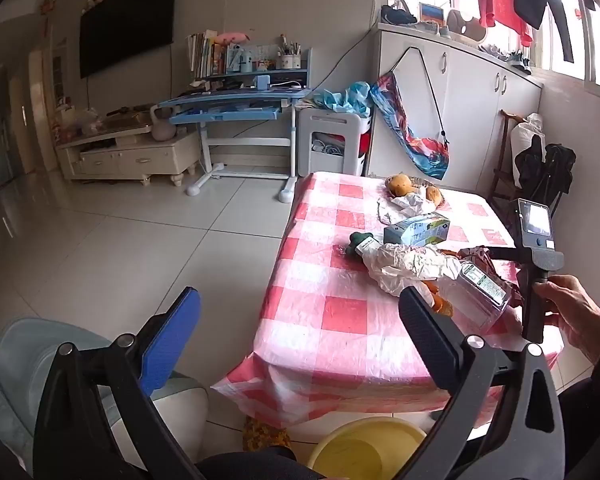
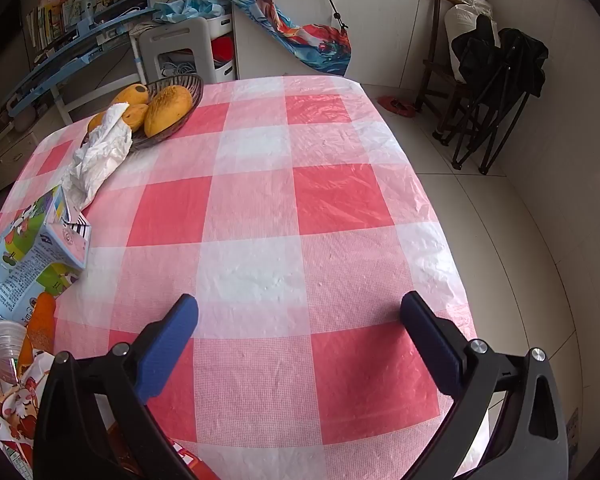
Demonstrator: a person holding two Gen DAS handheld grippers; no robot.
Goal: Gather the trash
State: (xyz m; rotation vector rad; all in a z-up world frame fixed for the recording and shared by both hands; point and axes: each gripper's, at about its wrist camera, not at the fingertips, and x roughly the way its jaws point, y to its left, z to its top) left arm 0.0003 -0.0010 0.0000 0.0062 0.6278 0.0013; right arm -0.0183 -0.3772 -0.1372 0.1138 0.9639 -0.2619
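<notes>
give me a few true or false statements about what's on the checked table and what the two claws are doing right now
1. The left claw is open and holds nothing. True.
2. The mangoes lie loose on the tablecloth. False: they sit in a dark woven basket.
3. The right claw is shut on the milk carton. False: it is open over bare tablecloth, the carton off to its left.
4. A yellow basin sits on the floor below the table's near edge. True.

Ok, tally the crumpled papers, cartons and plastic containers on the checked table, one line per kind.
Crumpled white paper: 2
Drink carton: 1
Green-capped bottle: 1
Clear labelled container: 1
Total: 5
</notes>
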